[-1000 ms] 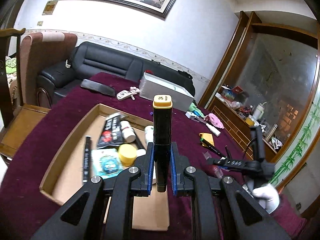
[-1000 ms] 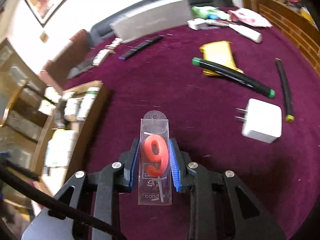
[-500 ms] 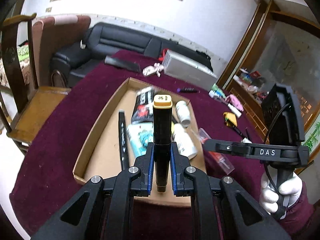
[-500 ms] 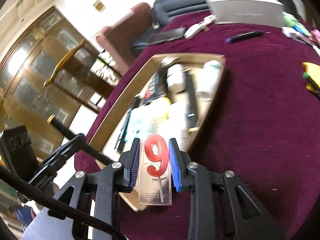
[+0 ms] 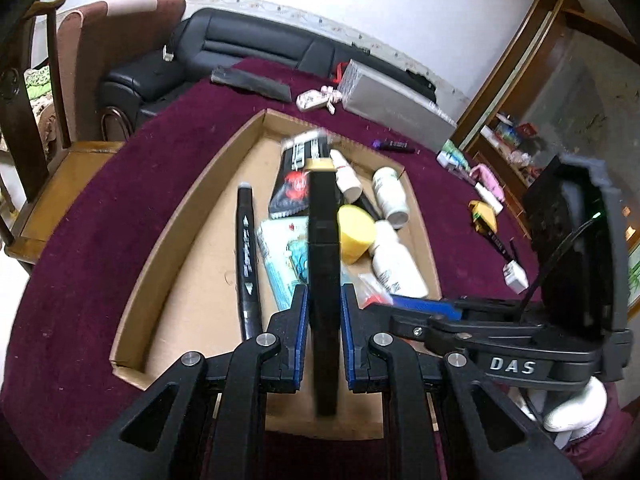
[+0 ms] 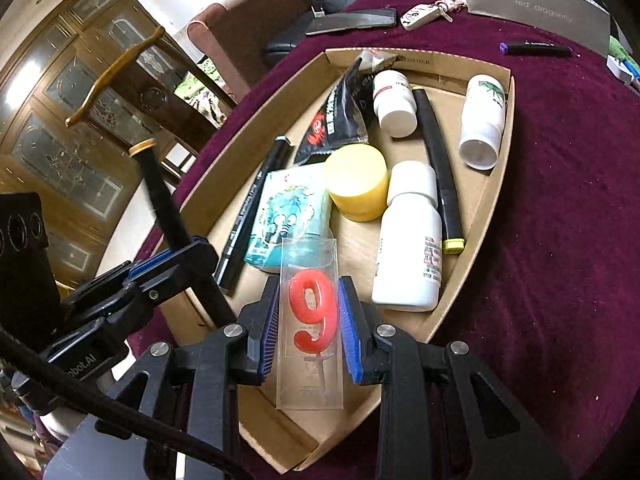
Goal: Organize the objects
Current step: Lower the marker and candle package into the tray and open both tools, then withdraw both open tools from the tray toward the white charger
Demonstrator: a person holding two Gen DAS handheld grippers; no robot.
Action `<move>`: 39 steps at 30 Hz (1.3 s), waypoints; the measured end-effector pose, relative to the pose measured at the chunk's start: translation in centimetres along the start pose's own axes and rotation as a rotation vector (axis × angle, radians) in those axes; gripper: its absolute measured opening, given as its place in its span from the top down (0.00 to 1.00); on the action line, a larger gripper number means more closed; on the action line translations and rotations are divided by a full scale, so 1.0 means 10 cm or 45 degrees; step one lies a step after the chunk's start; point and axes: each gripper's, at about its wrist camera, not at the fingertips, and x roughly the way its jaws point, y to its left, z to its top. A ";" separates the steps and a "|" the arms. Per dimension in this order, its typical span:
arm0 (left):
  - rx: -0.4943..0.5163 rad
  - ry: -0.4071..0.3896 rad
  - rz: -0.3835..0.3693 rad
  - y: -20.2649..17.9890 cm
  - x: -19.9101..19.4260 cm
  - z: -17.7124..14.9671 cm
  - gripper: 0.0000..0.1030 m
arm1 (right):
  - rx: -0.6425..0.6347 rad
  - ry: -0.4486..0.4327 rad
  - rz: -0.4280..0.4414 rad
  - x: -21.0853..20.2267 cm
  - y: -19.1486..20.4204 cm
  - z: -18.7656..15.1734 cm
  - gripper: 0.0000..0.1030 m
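Observation:
My left gripper (image 5: 324, 304) is shut on a black marker with a tan cap (image 5: 323, 264), held over the near end of the cardboard tray (image 5: 168, 240). My right gripper (image 6: 310, 316) is shut on a clear pack with a red "9" candle (image 6: 311, 320), held over the tray's near corner (image 6: 460, 296). The left gripper and its marker (image 6: 160, 200) show at the left of the right wrist view. The right gripper (image 5: 420, 308) shows at the right of the left wrist view. The tray holds a black marker (image 5: 247, 256), a yellow jar (image 6: 356, 184), white bottles (image 6: 408, 256), a blue packet (image 6: 288, 212) and a black pouch (image 6: 340, 116).
The tray lies on a maroon tablecloth (image 5: 80, 264). A grey box (image 5: 392, 108), keys (image 5: 316, 98), a black case (image 5: 252, 82) and a purple-tipped pen (image 6: 536, 49) lie beyond it. A white charger (image 5: 516, 276) and a yellow item (image 5: 484, 216) lie to the right. A wooden chair (image 5: 52, 184) stands left.
Both grippers have moved in over the tray with their loads. The right gripper swung left from the open cloth to the tray's near corner. The left gripper tilted down toward the tray.

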 end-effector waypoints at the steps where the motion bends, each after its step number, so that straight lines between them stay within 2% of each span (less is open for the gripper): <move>1: 0.001 0.017 0.008 0.00 0.04 -0.02 0.88 | -0.001 0.002 -0.005 0.00 0.00 -0.01 0.75; 9: 0.032 0.068 0.027 -0.07 0.06 -0.15 0.88 | -0.015 0.007 -0.040 -0.01 -0.04 -0.03 0.75; 17: 0.051 -0.006 0.000 -0.14 -0.21 -0.19 0.85 | -0.025 0.012 -0.041 -0.02 -0.02 -0.05 0.73; 19: 0.035 -0.029 -0.009 -0.12 -0.26 -0.19 0.75 | -0.013 -0.009 -0.031 -0.08 -0.06 -0.06 0.69; 21: 0.028 -0.043 -0.013 -0.13 -0.29 -0.19 0.69 | -0.003 -0.047 -0.021 -0.19 -0.09 -0.06 0.65; 23: 0.036 -0.051 -0.030 -0.16 -0.30 -0.19 0.69 | 0.026 -0.102 0.002 -0.34 -0.18 -0.08 0.60; 25: 0.062 -0.055 -0.049 -0.25 -0.30 -0.20 0.69 | 0.073 -0.149 0.009 -0.47 -0.28 -0.09 0.51; 27: 0.102 -0.053 -0.070 -0.37 -0.29 -0.21 0.66 | 0.135 -0.198 0.007 -0.60 -0.44 -0.13 0.49; 30: 0.158 -0.027 -0.102 -0.58 -0.21 -0.21 0.63 | 0.214 -0.232 -0.007 -0.75 -0.68 -0.20 0.49; 33: 0.188 0.043 -0.128 -0.79 -0.03 -0.24 0.63 | 0.298 -0.258 -0.002 -0.85 -0.88 -0.25 0.49; 36: 0.151 0.154 -0.042 -0.87 0.24 -0.28 0.63 | 0.368 -0.284 0.011 -0.94 -1.04 -0.29 0.49; 39: 0.108 0.215 -0.084 -0.99 0.37 -0.31 0.61 | 0.409 -0.310 0.016 -1.05 -1.19 -0.33 0.49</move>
